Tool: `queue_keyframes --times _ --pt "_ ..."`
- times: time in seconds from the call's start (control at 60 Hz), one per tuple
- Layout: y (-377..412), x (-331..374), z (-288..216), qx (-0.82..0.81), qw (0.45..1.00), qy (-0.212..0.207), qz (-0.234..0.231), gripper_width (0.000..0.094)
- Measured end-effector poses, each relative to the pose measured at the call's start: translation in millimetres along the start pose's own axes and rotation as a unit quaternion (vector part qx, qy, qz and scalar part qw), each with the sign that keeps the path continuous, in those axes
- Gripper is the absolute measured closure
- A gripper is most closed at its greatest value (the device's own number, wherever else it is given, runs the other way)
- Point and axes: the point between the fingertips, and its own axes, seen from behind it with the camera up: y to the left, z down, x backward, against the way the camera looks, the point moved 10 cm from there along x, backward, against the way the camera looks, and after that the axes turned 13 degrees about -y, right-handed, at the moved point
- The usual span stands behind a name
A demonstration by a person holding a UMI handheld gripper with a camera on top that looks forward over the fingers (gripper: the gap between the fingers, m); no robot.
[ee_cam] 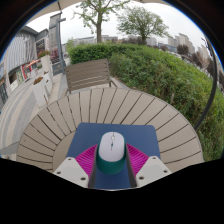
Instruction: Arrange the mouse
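**Mouse between open fingers on mat**

The gripper [111, 165] is over a round slatted wooden table [60, 115]. A dark blue mat [100, 131] lies on the table near its close edge. A white mouse [111, 146] with a teal base rests on the mat, lengthwise between the fingers. The jaws stand apart; the pink pads [86, 158] flank the mouse at either side. Whether they touch its sides cannot be told; the mouse appears to sit on the mat by its own weight. Beyond the table stands a wooden bench [89, 73]. A green hedge [165, 70] runs behind it, with trees [118, 17] farther off under an open sky.
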Motion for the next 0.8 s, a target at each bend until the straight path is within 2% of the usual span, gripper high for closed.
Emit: queue_keyframes --times 0.067,0.117,0.167,0.217,0.317,0.583,0.7,0.8 --pt "4 -14 15 0.007 1.000 0.013 0.016 0.0405" --pt "5 -15 19 0.008 0.999 0.019 0.026 0.0314" --pt "5 -7 17 0.013 0.999 0.016 0.036 0.0083" --pt "8 9 13 0.020 0.999 0.016 0.047 0.0114" --pt "18 58 6 0.018 0.999 0.032 0.041 0.0084" --pt "60 244 14 0.004 0.995 0.092 0.036 0.0080" --pt "82 300 17 0.004 0.994 0.100 0.049 0.0080" --pt "97 324 16 -0.001 0.994 0.090 0.064 0.0079"
